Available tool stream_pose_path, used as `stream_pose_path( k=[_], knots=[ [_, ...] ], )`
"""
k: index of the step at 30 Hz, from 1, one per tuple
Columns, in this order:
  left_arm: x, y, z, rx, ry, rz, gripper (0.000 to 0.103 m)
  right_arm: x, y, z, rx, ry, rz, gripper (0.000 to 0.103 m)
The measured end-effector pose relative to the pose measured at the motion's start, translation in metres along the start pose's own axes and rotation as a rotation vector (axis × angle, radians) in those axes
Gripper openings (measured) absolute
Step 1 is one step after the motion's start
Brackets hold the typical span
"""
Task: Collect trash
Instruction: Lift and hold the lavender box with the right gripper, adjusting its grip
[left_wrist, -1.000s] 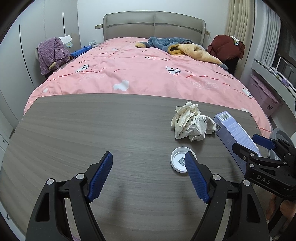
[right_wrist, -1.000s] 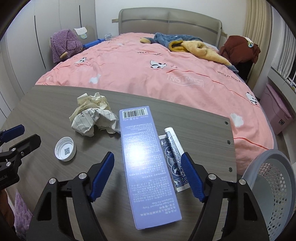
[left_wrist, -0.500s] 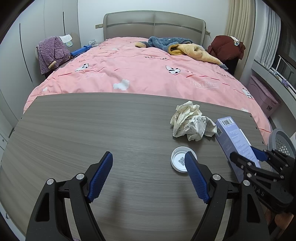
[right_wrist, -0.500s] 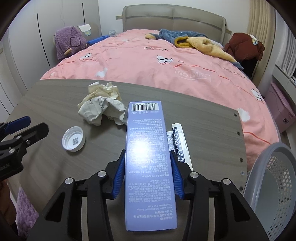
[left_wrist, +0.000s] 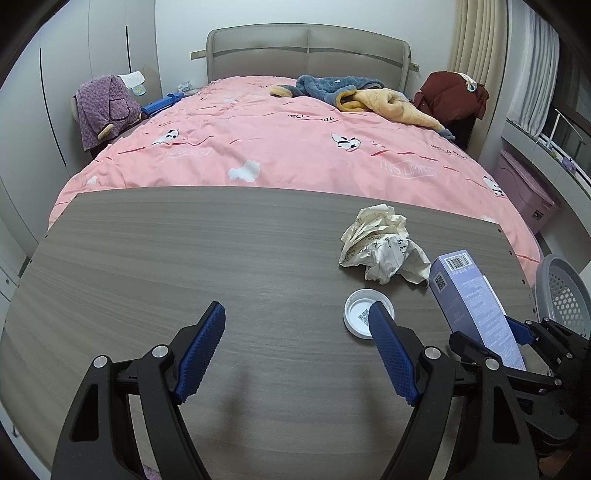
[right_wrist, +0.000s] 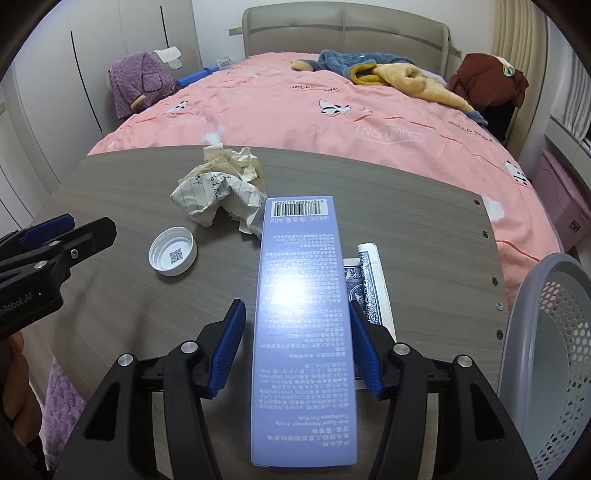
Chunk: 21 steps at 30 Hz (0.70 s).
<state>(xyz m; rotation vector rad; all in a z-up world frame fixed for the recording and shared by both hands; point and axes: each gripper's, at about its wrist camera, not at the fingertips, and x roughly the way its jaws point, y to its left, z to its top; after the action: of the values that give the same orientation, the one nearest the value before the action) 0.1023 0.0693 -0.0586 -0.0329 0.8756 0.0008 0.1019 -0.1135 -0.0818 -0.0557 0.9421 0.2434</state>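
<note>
**A:** Left wrist view first. How much room is there?

**B:** Plenty. The table (left_wrist: 184, 258) is bare grey wood-grain laminate across its left and middle. Its far edge runs straight along the pink bed (left_wrist: 295, 147). The left gripper (left_wrist: 295, 310) hangs over that bare stretch with its jaws wide apart and nothing between them.

**A:** And the trash?

**B:** All of it is on the right. A ball of crumpled paper (left_wrist: 380, 247), lined and creased, sits near the far edge. A round white cap (left_wrist: 360, 314) lies hollow side up just beside the gripper's right finger. A long purple box (left_wrist: 469, 295) of smooth card slants by the table's right edge. Past that edge stands a grey plastic basket (left_wrist: 561, 291) with a perforated wall.

**A:** Now the right wrist view.

**B:** The right gripper (right_wrist: 295, 305) straddles the box, which is glossy, with a glare patch and a barcode at its far end. The jaws have just been opening. There is a gap beside the left ribbed pad, and the right pad is at the box's edge, so nothing is clamped.

**A:** Anything crowding it?

**B:** A blue patterned card (right_wrist: 369, 291) with a white border lies flat, partly under the box's right side. The paper touches the box's far left corner. The cap sits apart to the left. The table's right edge, dotted with small holes, is close, and the basket's rim is just beyond it.
</note>
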Motion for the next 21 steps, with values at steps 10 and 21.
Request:
stream_pose_path(
  k=[10,21],
  knots=[
    [0.002,-0.002,-0.006,0.024,0.025,-0.007,0.076,-0.013,-0.008,0.001,0.037,-0.060,0.018,0.043],
    [0.012,-0.018,-0.013,0.063,0.070,-0.036,0.076,-0.060,-0.049,-0.005,0.129,-0.152,-0.017,0.043]
  ],
)
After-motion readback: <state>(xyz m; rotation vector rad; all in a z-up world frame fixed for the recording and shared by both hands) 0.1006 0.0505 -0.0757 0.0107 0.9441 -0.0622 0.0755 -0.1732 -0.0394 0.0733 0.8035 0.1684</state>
